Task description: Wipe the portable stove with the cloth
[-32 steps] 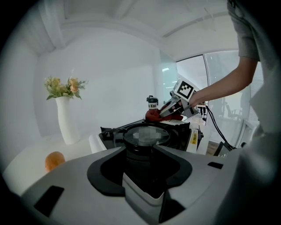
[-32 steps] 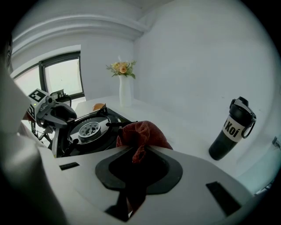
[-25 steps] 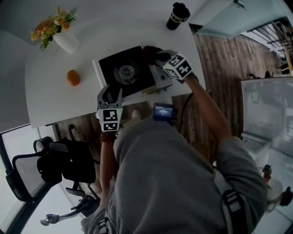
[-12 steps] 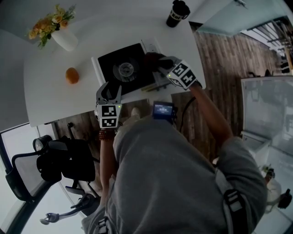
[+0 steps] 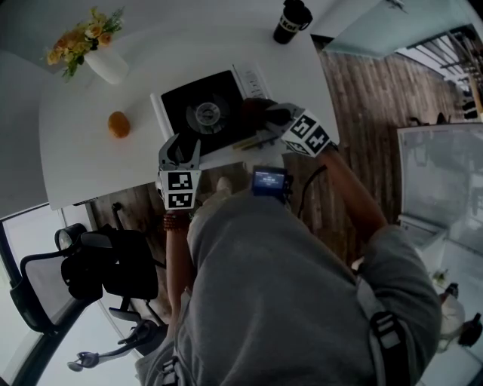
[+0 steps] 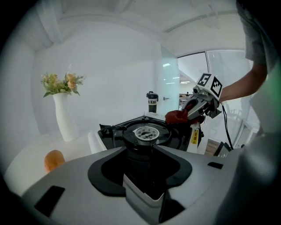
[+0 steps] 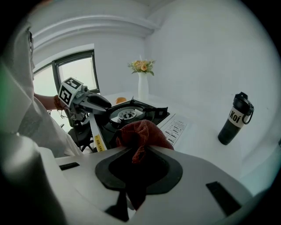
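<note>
**Cloth has slid down the stove's right side**

Against the frame a second back, the right gripper (image 5: 270, 115) has drawn from the stove's (image 5: 202, 114) far right corner toward its near right edge. Its jaws are pressed together on the red cloth (image 5: 255, 111), which rests on that edge. A printed sheet (image 5: 253, 77) beyond the stove now lies uncovered. The left gripper (image 5: 182, 153) has not shifted: its jaws stand part-way apart, clamped on the stove's near left corner.

The stove sits on a white table (image 5: 90, 170). Left of it lies an orange (image 5: 118, 124), farther left a vase (image 5: 106, 66) of flowers, and beyond its right corner a dark bottle (image 5: 292, 22). We note wooden floor (image 5: 362, 113) to the right and a black chair (image 5: 83, 271) on the near side.
</note>
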`<state>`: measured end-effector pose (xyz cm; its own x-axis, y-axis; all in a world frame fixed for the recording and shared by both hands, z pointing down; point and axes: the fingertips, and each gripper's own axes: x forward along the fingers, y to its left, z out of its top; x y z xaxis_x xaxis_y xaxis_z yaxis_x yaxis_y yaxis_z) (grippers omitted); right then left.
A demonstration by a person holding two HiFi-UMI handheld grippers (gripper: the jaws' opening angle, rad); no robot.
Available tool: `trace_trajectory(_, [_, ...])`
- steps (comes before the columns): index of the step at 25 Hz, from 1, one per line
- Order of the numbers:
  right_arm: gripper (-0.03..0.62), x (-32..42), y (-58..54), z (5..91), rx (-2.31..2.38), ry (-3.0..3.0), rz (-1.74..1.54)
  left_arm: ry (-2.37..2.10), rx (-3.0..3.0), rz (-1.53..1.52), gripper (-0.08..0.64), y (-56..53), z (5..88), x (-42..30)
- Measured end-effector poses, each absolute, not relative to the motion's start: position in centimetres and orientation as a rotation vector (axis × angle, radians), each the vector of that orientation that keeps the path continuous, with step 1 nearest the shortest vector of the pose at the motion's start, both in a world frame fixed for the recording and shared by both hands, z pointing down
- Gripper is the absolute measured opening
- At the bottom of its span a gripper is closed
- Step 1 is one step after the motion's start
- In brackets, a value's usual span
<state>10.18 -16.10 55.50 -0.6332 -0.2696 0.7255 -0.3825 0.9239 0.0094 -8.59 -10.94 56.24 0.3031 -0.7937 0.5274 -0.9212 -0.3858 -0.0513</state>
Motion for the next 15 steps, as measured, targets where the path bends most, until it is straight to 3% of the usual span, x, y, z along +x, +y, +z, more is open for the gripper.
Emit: trace_trajectory(15, [0.063,12.3,-12.6,55.2,0.348,-2.301,0.279,-1.546,2.314,0.711,0.198,-11.0,56.2,-8.5])
